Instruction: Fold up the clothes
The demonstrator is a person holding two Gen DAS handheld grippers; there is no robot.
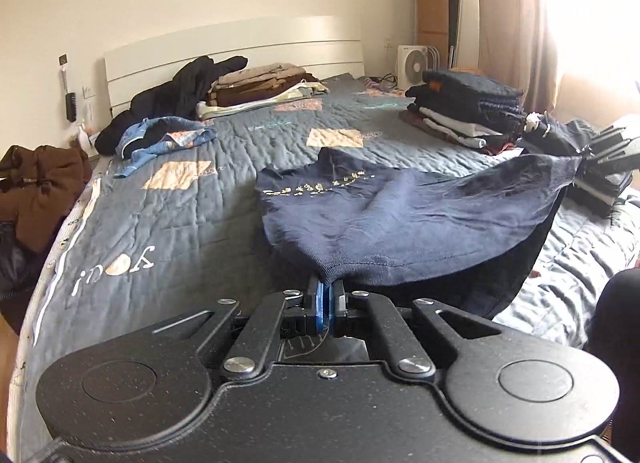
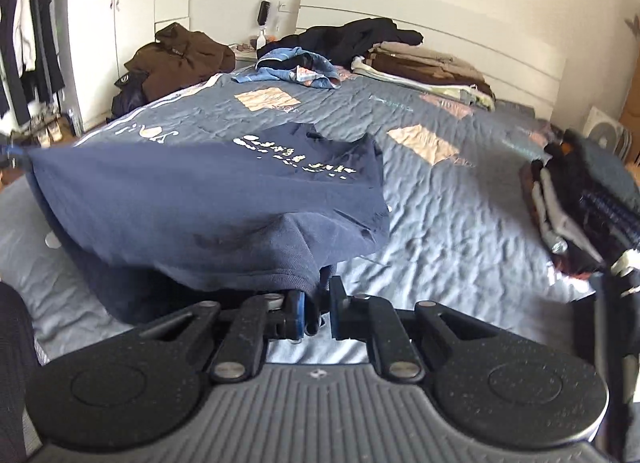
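A navy T-shirt (image 1: 400, 215) with pale gold lettering hangs stretched above the blue quilted bed (image 1: 192, 199), its far part resting on the quilt. My left gripper (image 1: 326, 289) is shut on one hem corner. In the left wrist view the right gripper (image 1: 588, 159) shows at the far right, pinching the other corner. In the right wrist view the same T-shirt (image 2: 208, 199) spreads leftward, and my right gripper (image 2: 318, 295) is shut on a bunched hem corner. The left gripper (image 2: 12, 153) shows at the far left edge, holding the cloth taut.
A folded dark stack (image 1: 468, 111) sits on the bed's right side. Folded brown and beige clothes (image 1: 260, 85), a black garment (image 1: 180, 95) and a crumpled blue patterned piece (image 1: 164, 139) lie near the headboard (image 1: 240, 47). A brown heap (image 2: 180, 59), wardrobe (image 2: 132, 3) and clothes rack (image 2: 28, 31) stand left.
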